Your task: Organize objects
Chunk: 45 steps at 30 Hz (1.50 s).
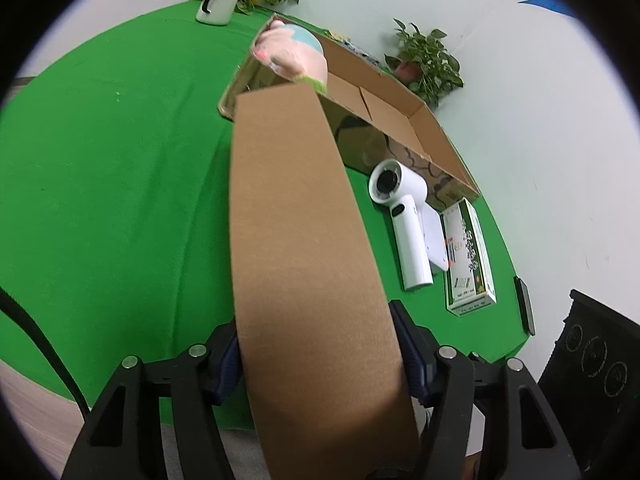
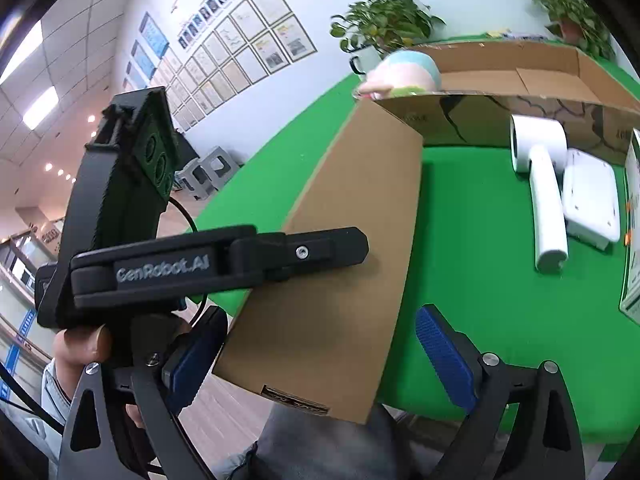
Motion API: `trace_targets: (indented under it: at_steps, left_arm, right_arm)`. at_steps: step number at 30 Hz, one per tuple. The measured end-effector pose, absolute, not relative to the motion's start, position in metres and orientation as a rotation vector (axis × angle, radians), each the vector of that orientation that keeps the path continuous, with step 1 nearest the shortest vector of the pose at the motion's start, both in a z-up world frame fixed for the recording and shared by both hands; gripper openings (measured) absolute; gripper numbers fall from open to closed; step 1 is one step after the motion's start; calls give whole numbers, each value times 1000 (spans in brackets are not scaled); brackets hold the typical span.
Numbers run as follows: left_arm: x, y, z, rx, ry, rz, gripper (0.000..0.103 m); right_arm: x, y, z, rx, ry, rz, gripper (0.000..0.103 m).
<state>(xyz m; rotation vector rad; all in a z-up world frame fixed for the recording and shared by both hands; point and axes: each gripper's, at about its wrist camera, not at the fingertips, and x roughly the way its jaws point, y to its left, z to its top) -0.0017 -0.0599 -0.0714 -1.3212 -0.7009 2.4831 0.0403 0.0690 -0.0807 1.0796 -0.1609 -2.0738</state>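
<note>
Closest to me, my left gripper [image 1: 318, 364] has its blue pads pinched on both sides of a long plain brown cardboard box [image 1: 296, 240], holding it lengthwise so the far end points at the big open shallow cardboard tray [image 1: 432, 128] further back, which I figure is where stuff is supposed to end up. From the right wrist view the box hangs out past the near edge of the green cloth-covered table [image 2: 480, 240], tilted up toward the tray, so the left side is carrying it and nothing else props it up as far as I can see. My right gripper [image 2: 320, 360] is spread wide with nothing between the fingers, parked just beside the box's near end, maybe ready to steady it. A bit further out on the cloth, a white handheld fan-looking gadget [image 1: 404, 216] lies flat, overlapping a flat white rectangular device [image 1: 434, 236], with a green-and-white printed carton [image 1: 470, 256] just beside them, all still outside the tray. Inside the tray's far left corner sits a pastel pink and blue plush toy [image 1: 296, 54]. Behind it all, a white enamel mug [image 1: 218, 6] and leafy potted plants [image 1: 428, 62].
</note>
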Motion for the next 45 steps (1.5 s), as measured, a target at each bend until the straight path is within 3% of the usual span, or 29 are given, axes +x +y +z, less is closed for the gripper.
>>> trace_targets:
  at_steps: [8, 12, 15, 18, 27, 31, 33, 39, 43, 45]
  left_arm:
    - [-1, -50, -59, -1276, -661, 2479, 50]
    - [-4, -36, -54, -1260, -621, 2468, 34]
    - [-10, -25, -46, -1244, -584, 2443, 34]
    - [-12, -14, -42, -1236, -552, 2426, 27]
    - [-16, 30, -39, -1203, -464, 2377, 27]
    - [-13, 16, -42, -1238, -446, 2454, 36]
    - [-11, 7, -45, -1255, -441, 2486, 36]
    - [-1, -13, -62, -1308, -396, 2543, 36]
    - [8, -26, -75, -1330, -427, 2541, 35]
    - [10, -33, -77, -1336, -435, 2552, 29]
  right_arm:
    - [39, 81, -66, 1022, -149, -2143, 95]
    - [35, 94, -66, 1045, -176, -2167, 95]
    - [34, 100, -64, 1041, -208, -2173, 95]
    - [39, 108, -60, 1006, -204, -2201, 95]
    - [43, 149, -56, 988, -232, -2315, 95]
    - [39, 165, -59, 990, -249, -2370, 94]
    - [32, 165, -63, 1014, -220, -2391, 88]
    - [33, 132, -77, 1072, -84, -2352, 48]
    - [39, 104, -76, 1031, -11, -2273, 45]
    - [41, 98, -76, 1026, 21, -2281, 44]
